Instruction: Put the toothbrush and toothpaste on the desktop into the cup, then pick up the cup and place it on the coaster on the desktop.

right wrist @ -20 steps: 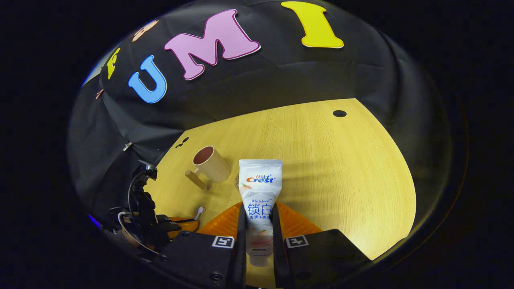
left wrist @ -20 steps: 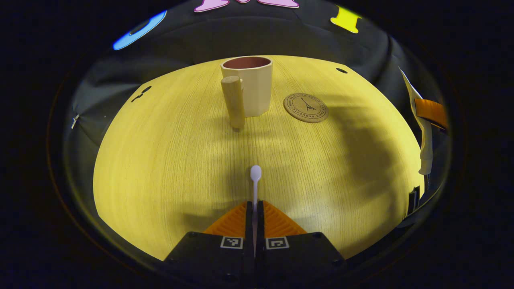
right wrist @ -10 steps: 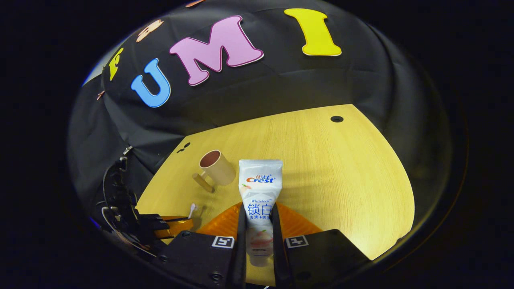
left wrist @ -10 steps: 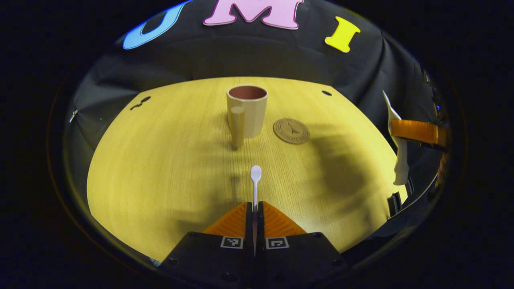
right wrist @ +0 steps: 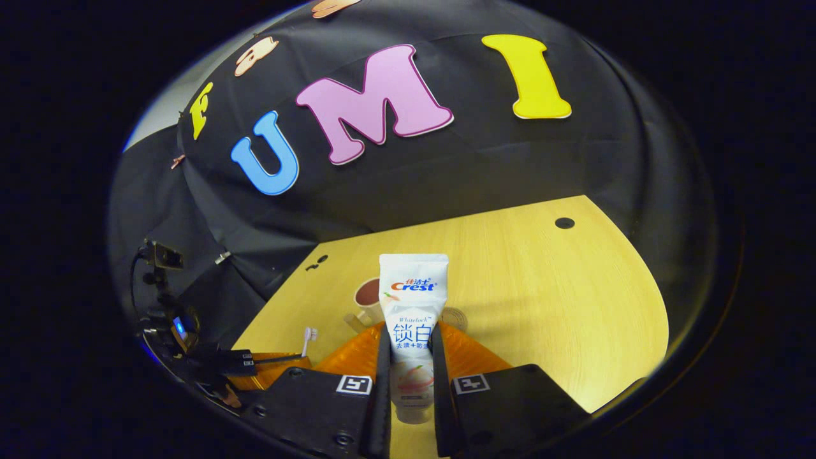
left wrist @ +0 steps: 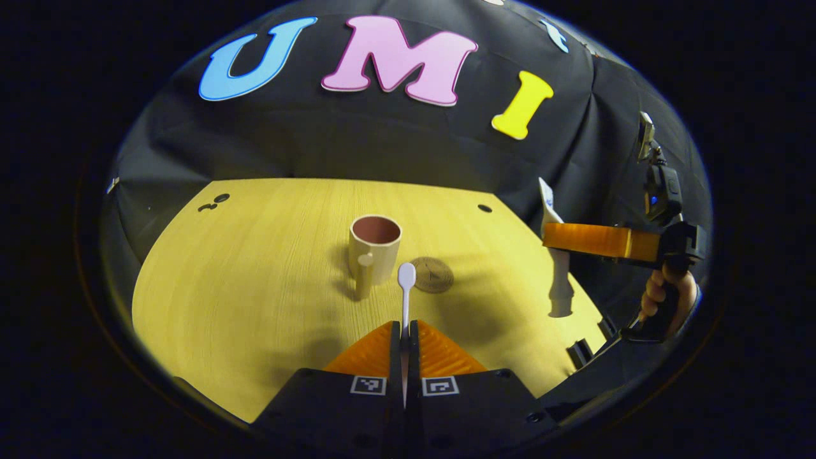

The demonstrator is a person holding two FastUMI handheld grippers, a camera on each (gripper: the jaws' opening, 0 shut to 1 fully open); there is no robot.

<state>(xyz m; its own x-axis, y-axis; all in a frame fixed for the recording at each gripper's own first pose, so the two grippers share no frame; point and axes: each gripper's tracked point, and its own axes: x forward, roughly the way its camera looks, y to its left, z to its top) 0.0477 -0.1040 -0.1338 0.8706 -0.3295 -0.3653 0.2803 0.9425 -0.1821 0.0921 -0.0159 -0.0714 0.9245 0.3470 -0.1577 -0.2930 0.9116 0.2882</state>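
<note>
My left gripper (left wrist: 404, 331) is shut on a white toothbrush (left wrist: 405, 290), whose head points up and forward. Beyond it a beige cup (left wrist: 373, 250) with a handle stands upright on the yellow desktop (left wrist: 255, 280), and a round cork coaster (left wrist: 433, 275) lies just to its right. My right gripper (right wrist: 411, 344) is shut on a white toothpaste tube (right wrist: 412, 299), held high above the desk. The cup (right wrist: 366, 294) and the coaster (right wrist: 456, 317) peek out on either side of the tube. At the lower left of the right gripper view, the left gripper (right wrist: 268, 363) carries the toothbrush (right wrist: 308, 340).
The right gripper (left wrist: 599, 241) with the tube (left wrist: 556, 268) hangs at the desk's right edge, held by a hand (left wrist: 663, 296). Small dark holes (left wrist: 485, 208) mark the desktop near its far edge. Black cloth walls in the desk behind.
Both grippers have risen and pulled back from the desk, so the cup and coaster look smaller and farther. Each still holds its item.
</note>
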